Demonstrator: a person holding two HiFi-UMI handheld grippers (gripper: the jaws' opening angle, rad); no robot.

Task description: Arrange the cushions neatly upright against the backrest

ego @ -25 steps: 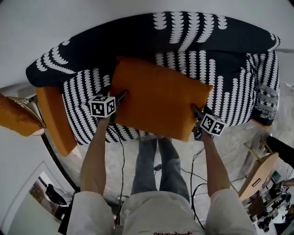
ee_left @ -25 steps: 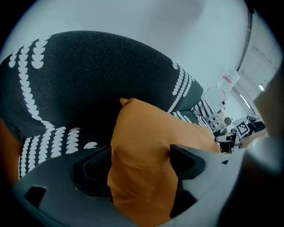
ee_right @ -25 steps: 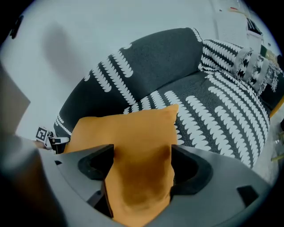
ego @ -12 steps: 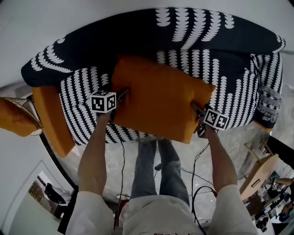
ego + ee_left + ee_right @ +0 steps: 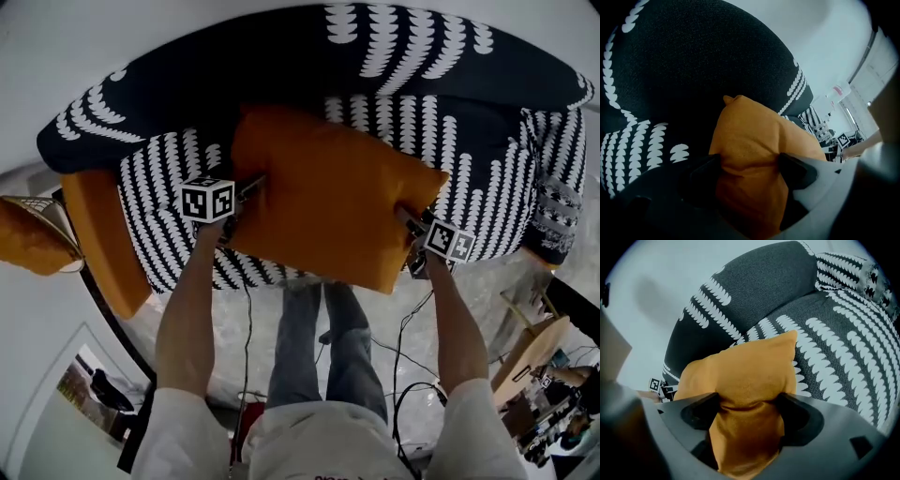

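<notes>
A large orange cushion [image 5: 328, 206] is held up between my two grippers over the seat [image 5: 487, 178] of a black sofa with white patterning, in front of its backrest [image 5: 281, 75]. My left gripper [image 5: 246, 192] is shut on the cushion's left edge [image 5: 750, 140], with the fabric bunched between the jaws [image 5: 747, 171]. My right gripper [image 5: 408, 220] has the cushion's right corner [image 5: 740, 376] pinched between its pads [image 5: 747, 413], and its jaws are opening. A second orange cushion [image 5: 103, 239] leans at the sofa's left end.
Another orange cushion [image 5: 28, 239] lies on a wicker piece at the far left. The person's legs [image 5: 319, 347] stand close to the sofa front, with cables [image 5: 403, 347] on the floor. A wooden chair [image 5: 530, 352] stands at the right.
The cushion and both grippers have shifted slightly forward and right toward the backrest. The grip on both edges looks the same.
</notes>
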